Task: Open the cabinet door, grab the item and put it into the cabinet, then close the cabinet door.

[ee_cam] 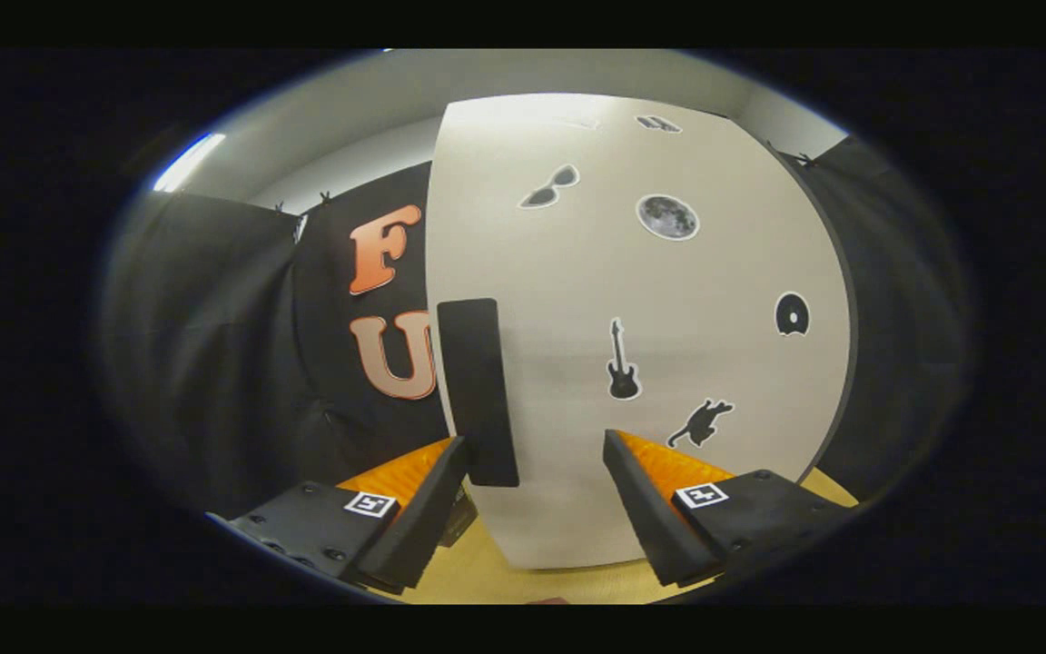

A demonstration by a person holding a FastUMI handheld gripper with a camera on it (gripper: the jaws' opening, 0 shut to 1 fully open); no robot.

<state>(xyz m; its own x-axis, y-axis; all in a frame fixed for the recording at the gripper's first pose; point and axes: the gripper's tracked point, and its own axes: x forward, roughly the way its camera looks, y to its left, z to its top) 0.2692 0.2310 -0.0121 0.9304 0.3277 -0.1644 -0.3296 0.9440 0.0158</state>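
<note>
While I hold the gripper (537, 463) close to the tall white cabinet door (668, 345) with black picture stickers, its fingers stand wide apart with nothing between them. The door is shut, just ahead of the fingers. Its long black rectangular handle (478, 391) runs down its left edge, just beside the left finger (419, 518). The cabinet stands on a pale wooden tabletop (487, 572).

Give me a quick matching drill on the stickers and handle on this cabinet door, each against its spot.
Things:
1. handle
2. guitar sticker
3. cat sticker
4. moon sticker

Places:
A. high on the door, beside the sunglasses sticker
B. just above the right finger
C. at the door's left edge, by the left finger
D. mid-door, beyond the open gripper

Pairs: 1-C, 2-D, 3-B, 4-A
</note>
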